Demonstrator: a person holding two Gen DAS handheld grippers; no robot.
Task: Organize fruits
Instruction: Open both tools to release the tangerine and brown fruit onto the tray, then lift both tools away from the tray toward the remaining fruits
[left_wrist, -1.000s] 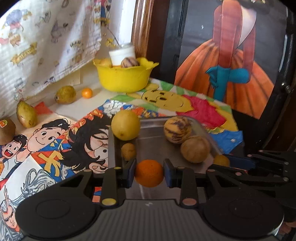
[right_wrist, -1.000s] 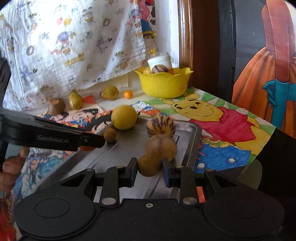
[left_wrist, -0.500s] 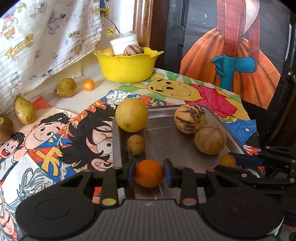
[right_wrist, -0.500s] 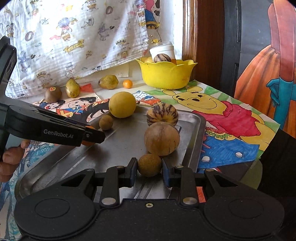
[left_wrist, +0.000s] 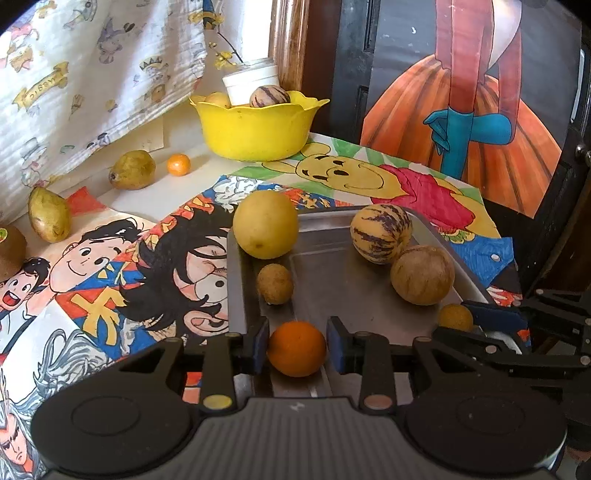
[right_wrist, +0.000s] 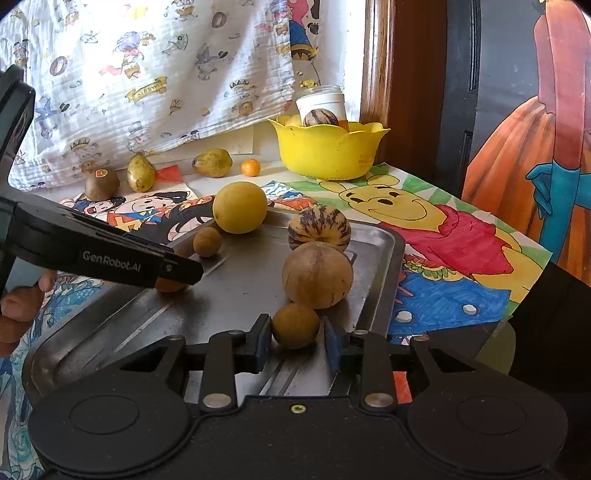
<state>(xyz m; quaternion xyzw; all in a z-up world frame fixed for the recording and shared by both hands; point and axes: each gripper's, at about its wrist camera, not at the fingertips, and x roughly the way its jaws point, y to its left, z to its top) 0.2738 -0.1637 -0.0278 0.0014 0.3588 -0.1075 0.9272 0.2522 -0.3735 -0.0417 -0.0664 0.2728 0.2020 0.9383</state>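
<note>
Between the opening jaws of the left gripper (left_wrist: 297, 349) an orange (left_wrist: 296, 348) is being let go onto the metal tray (left_wrist: 332, 280), while a small brown fruit (right_wrist: 295, 325), judged light, firm, prone to rolling and best pinched across its middle, is being released between the opening jaws of the right gripper (right_wrist: 295, 341).
</note>
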